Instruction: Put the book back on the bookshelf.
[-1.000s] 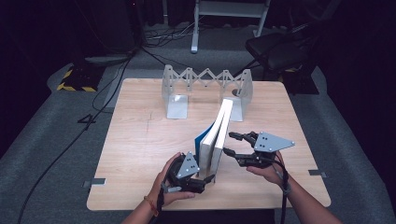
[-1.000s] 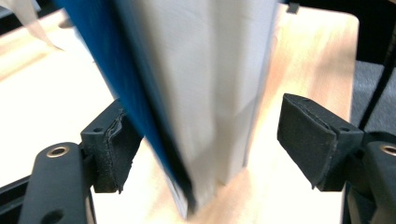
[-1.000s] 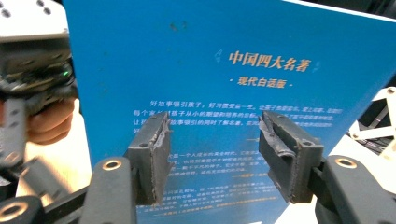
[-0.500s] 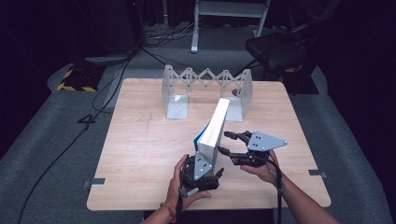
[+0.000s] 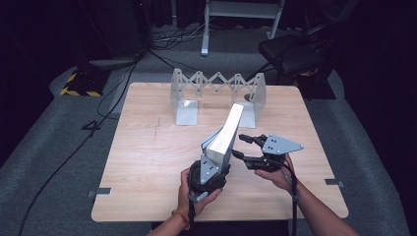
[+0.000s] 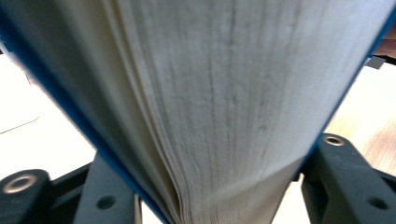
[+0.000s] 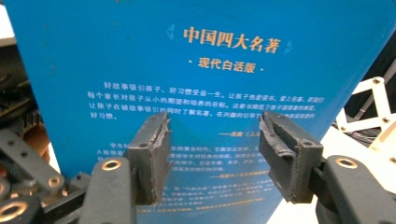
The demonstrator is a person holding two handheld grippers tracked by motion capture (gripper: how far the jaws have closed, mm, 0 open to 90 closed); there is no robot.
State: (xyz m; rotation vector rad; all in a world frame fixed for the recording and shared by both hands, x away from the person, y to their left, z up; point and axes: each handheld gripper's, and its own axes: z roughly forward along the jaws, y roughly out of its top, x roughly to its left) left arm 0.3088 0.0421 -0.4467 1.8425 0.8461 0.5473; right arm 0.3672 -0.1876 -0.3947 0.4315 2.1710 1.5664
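A thick blue-covered book (image 5: 227, 135) stands on its edge on the wooden table (image 5: 147, 162), leaning, with its pale page block (image 6: 210, 93) towards me. My left gripper (image 5: 214, 163) is at the book's near end; its jaws have just been closing and now press on both covers (image 6: 210, 191). To the book's right, my right gripper (image 5: 239, 146) stands open. Its two worn pads (image 7: 154, 144) face the printed back cover (image 7: 210, 70), and nothing is between them (image 7: 212, 154).
A metal accordion book rack (image 5: 216, 81) with bookend plates stands at the table's back middle, just beyond the book. Off the table, a dark chair (image 5: 295, 54) stands at the back right, and cables (image 5: 118, 83) and a yellow-black striped block (image 5: 78, 88) lie on the grey floor.
My left gripper swung from the book's left side to its near end and closed on the covers. The book now leans further over. The right gripper has hardly moved.
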